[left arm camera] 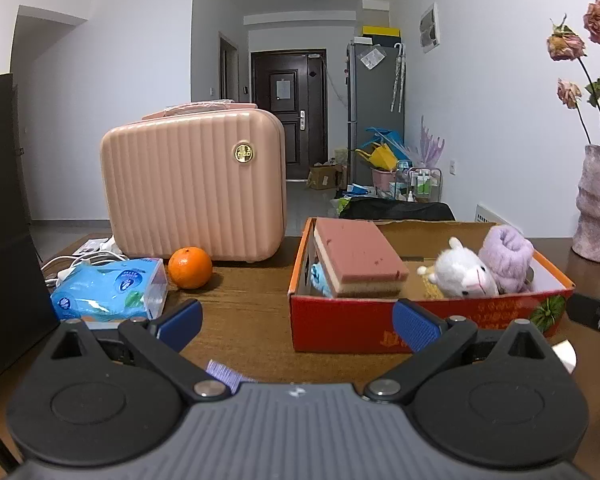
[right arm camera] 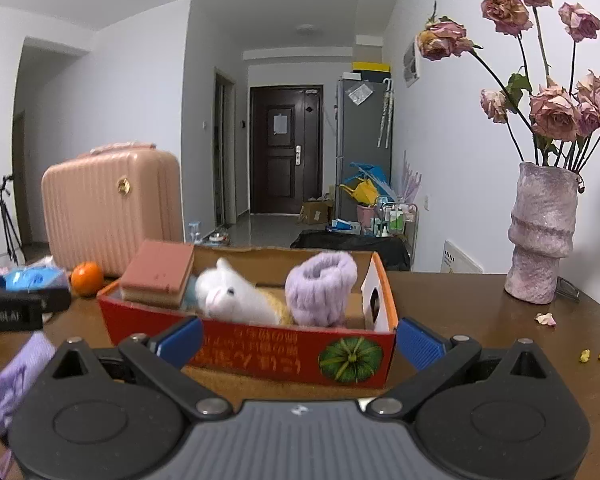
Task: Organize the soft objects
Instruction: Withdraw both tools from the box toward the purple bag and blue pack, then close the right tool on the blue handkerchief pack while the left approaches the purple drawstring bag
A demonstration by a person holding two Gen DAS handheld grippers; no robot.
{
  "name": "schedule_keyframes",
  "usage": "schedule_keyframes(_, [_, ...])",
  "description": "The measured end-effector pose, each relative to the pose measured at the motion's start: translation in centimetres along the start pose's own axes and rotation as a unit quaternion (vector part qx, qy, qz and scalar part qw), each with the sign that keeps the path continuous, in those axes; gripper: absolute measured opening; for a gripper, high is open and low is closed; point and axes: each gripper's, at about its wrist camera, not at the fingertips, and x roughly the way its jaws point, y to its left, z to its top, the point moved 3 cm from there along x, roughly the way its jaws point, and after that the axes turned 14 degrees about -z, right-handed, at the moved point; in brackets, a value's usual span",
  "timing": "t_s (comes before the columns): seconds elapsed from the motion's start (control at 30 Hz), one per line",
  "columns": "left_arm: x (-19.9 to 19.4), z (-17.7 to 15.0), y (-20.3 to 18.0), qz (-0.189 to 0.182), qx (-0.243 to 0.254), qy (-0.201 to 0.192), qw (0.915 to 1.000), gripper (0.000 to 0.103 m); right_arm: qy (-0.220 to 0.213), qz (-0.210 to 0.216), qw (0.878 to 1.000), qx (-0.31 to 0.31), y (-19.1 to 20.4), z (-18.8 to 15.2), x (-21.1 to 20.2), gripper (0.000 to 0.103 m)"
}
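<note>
Left wrist view: the left gripper gapes empty, its right fingertip before the red cardboard box. Right gripper likewise spread, the box holding a white plush llama just ahead.

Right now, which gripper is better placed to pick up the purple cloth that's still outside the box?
Probably the left gripper: it is open and empty, and the purple cloth lies on the table left of the box, on its side.
</note>
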Motion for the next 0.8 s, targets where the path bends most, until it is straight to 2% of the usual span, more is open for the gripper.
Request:
schedule_keyframes(0.37, [-3.2, -2.0, 0.0, -0.011, 0.011, 0.008, 0.9998, 0.103, 0.013, 0.014, 1.0, -0.016, 0.4, -2.9, -3.1, 0.103])
schedule_keyframes(0.8, [-6.9, -4.9, 0.4, -0.025, 0.011, 0.03, 0.9992, 0.103, 0.024, 0.023, 0.999, -0.015, 0.2, -4.7, -5.9, 0.103])
